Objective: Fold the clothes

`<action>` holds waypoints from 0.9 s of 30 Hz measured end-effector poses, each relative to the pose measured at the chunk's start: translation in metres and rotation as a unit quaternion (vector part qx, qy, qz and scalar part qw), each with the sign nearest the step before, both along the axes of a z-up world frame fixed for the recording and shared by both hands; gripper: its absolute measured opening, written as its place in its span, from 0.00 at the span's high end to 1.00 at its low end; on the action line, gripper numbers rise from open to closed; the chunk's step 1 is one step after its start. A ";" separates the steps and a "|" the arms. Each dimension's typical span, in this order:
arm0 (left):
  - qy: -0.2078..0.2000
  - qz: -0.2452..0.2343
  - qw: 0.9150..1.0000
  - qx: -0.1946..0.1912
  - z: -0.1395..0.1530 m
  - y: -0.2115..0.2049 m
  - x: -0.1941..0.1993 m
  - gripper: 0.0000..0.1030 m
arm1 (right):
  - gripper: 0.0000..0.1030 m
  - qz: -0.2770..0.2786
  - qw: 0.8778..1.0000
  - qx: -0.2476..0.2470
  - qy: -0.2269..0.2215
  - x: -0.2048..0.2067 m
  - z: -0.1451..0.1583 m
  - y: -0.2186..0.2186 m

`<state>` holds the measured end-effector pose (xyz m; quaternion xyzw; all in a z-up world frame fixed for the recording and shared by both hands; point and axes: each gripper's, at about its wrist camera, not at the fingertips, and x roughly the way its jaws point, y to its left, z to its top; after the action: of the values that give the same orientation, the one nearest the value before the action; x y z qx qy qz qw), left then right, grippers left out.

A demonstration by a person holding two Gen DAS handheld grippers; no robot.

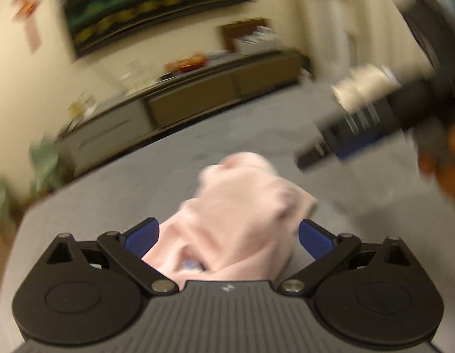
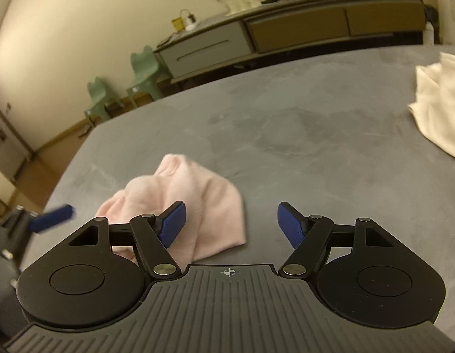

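A pink garment (image 1: 242, 200) lies bunched and partly folded on the grey table (image 2: 286, 117). My left gripper (image 1: 228, 223) hovers low over its near end with jaws wide; the cloth sits between the blue pads, which do not press on it. In the right wrist view the pink garment (image 2: 198, 200) lies ahead and to the left of my right gripper (image 2: 231, 206), which stands open with only bare table between its fingers. The right gripper (image 1: 312, 154) shows blurred at the upper right of the left wrist view, above the table. A blurred left fingertip (image 2: 51, 217) enters at the left edge.
A cream cloth (image 2: 442, 103) lies crumpled at the table's far right. Beyond the table stand a long low sideboard (image 2: 286, 26) with clutter on top and two green chairs (image 2: 145, 70). A hand (image 1: 445, 170) holds the right gripper.
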<state>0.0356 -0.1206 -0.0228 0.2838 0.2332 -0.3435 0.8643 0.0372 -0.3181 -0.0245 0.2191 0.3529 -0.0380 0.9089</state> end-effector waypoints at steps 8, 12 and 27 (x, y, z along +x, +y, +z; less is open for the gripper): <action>0.107 0.065 0.970 -0.209 0.061 0.051 0.043 0.80 | 0.29 0.015 1.000 -0.002 0.008 -0.026 -0.012 -0.026; 0.158 0.137 0.925 -0.316 0.081 0.129 0.066 0.80 | 0.27 0.054 0.998 0.014 -0.012 -0.014 -0.005 0.002; 0.195 0.102 0.859 -0.462 0.110 0.242 0.078 0.80 | 0.95 0.088 0.992 -0.069 -0.064 0.045 0.052 0.067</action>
<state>0.1134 0.1212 0.0875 -0.2457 0.2389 -0.3700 0.8635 0.0824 -0.2516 0.0274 0.1258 0.3086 0.0318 0.9423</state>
